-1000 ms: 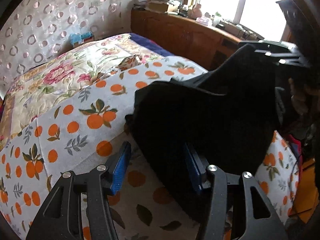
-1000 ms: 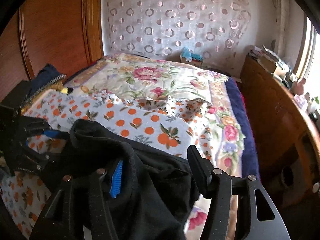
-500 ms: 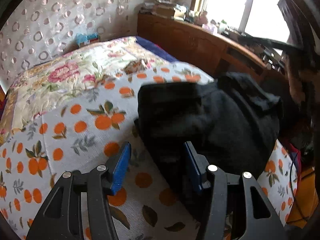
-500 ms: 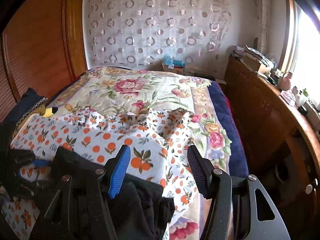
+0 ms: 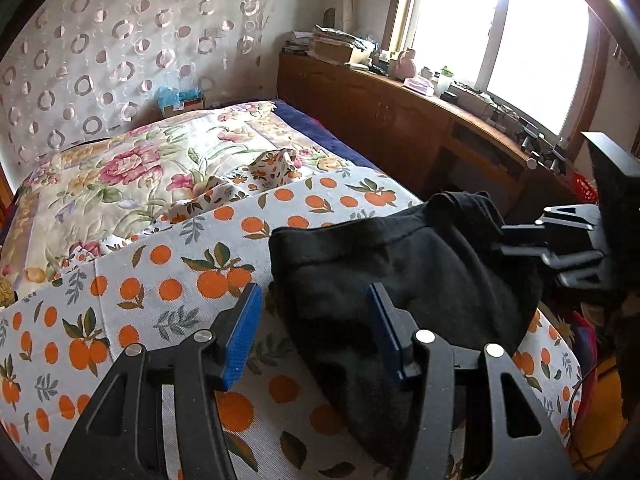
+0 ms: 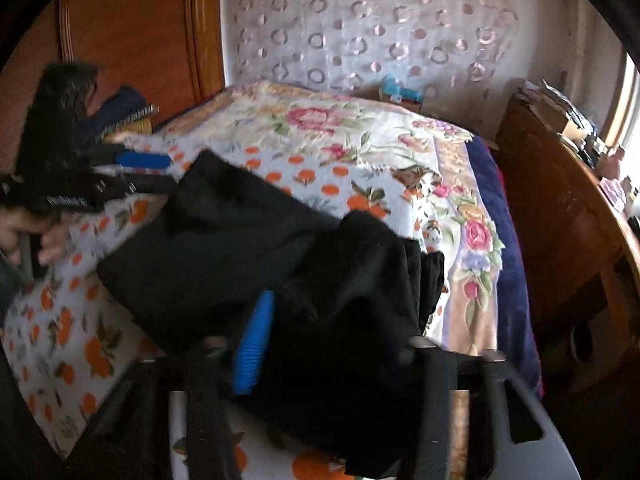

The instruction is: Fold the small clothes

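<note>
One black garment [image 5: 404, 280] lies bunched on the orange-print sheet [image 5: 168, 280] near the bed's corner: soft, light, floppy, likely best pinched at its hemmed edge. Left gripper [image 5: 316, 336] hangs open, empty; right gripper [image 6: 332, 344] sits buried in cloth, grip unclear. Floral quilt [image 5: 132, 176] beyond, wooden cabinet [image 5: 380, 120] by the window.

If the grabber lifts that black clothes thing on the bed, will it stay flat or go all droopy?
Probably droopy. The black garment lies in soft bumps and folds on the orange-print sheet, so it looks floppy, not stiff. It likely sags on both sides of wherever it is pinched. Its fuzzy-looking cloth seems unlikely to slip from the left gripper pads.
</note>
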A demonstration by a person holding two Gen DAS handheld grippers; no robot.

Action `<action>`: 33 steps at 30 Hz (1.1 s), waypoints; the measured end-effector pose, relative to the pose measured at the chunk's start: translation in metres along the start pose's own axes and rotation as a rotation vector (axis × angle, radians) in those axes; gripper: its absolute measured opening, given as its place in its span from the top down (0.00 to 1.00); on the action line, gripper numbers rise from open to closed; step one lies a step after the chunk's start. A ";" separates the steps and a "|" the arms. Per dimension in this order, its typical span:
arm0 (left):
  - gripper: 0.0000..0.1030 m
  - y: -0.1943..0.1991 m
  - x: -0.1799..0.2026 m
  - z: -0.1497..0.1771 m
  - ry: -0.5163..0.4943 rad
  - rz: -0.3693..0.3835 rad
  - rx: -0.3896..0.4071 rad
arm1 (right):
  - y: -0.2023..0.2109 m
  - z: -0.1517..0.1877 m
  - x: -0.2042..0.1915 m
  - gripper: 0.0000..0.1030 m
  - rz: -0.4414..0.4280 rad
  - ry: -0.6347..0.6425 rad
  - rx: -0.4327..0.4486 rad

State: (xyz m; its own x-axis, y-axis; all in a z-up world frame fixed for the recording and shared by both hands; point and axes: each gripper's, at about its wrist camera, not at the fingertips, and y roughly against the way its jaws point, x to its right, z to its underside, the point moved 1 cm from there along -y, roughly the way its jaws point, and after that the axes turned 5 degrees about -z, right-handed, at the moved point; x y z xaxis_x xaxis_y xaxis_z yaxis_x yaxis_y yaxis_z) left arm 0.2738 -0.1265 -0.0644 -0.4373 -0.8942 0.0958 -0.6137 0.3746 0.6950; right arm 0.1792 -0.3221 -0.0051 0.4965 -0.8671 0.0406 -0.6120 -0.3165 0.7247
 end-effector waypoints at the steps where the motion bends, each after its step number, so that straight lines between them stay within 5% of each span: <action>1: 0.47 0.000 0.000 0.001 0.002 -0.001 -0.001 | -0.001 -0.002 0.006 0.92 0.003 -0.007 0.005; 8: 0.47 -0.004 -0.002 0.004 0.003 -0.012 -0.019 | 0.016 -0.023 0.067 0.89 0.220 -0.165 0.112; 12: 0.47 -0.010 -0.006 0.003 0.012 -0.017 -0.030 | 0.025 -0.016 0.079 0.32 0.223 -0.214 0.123; 13: 0.47 -0.012 -0.008 0.003 0.017 -0.018 -0.033 | 0.028 -0.012 0.080 0.26 0.201 -0.231 0.130; 24: 0.46 -0.049 -0.014 -0.001 0.041 0.013 -0.122 | -0.016 0.012 0.080 0.21 0.020 -0.308 0.004; 33: 0.42 -0.055 -0.007 -0.003 0.012 0.039 -0.121 | -0.024 0.013 0.095 0.29 -0.085 -0.336 0.018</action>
State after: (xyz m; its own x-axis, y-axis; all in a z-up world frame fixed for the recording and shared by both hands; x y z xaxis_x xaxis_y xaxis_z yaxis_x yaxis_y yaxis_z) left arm 0.3127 -0.1422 -0.1014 -0.4512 -0.8825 0.1327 -0.5123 0.3779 0.7712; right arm 0.2332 -0.4023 -0.0276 0.3174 -0.9145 -0.2510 -0.5892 -0.3976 0.7034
